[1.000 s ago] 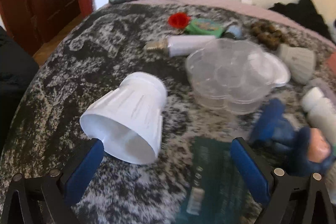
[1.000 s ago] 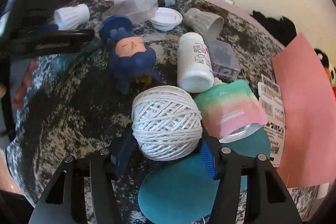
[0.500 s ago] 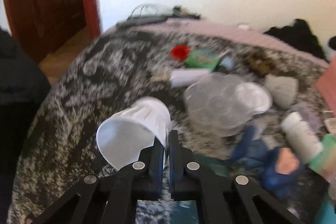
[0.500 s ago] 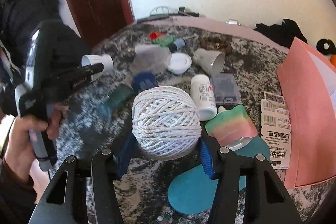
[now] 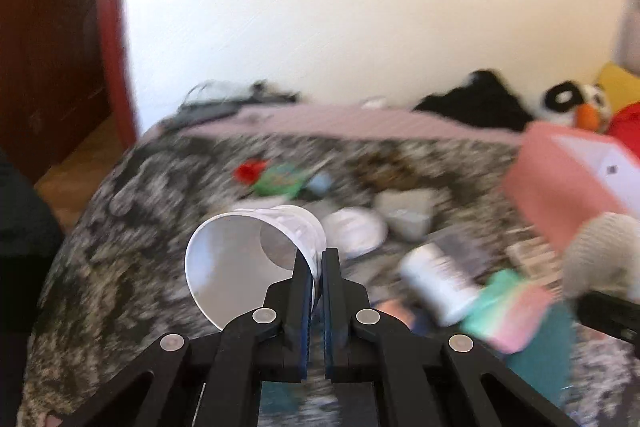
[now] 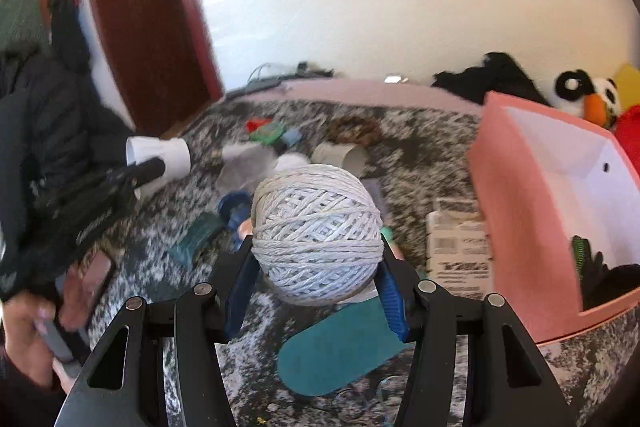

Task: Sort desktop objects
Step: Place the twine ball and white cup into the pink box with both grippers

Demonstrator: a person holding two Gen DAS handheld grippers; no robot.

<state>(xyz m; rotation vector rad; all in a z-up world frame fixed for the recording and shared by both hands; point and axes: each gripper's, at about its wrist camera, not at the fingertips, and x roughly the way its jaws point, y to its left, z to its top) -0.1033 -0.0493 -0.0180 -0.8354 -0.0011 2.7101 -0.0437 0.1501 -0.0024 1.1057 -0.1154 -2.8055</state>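
1. White paper cup [image 5: 256,259], tilted with its mouth toward the camera, is pinched by its rim in the left hand-held gripper [image 5: 318,267], lifted above the mottled desk [image 5: 120,227].
2. Round ball of white twine [image 6: 316,235] sits clamped in the right hand-held gripper [image 6: 316,267].
3. Pink open box [image 6: 552,195] stands to its right.

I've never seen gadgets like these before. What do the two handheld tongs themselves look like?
Both the left tongs and the right tongs are black plastic frames of angular struts with triangular cut-outs, joined by round silver rivets. Their fingers are lined with ridged blue pads. No cables show.
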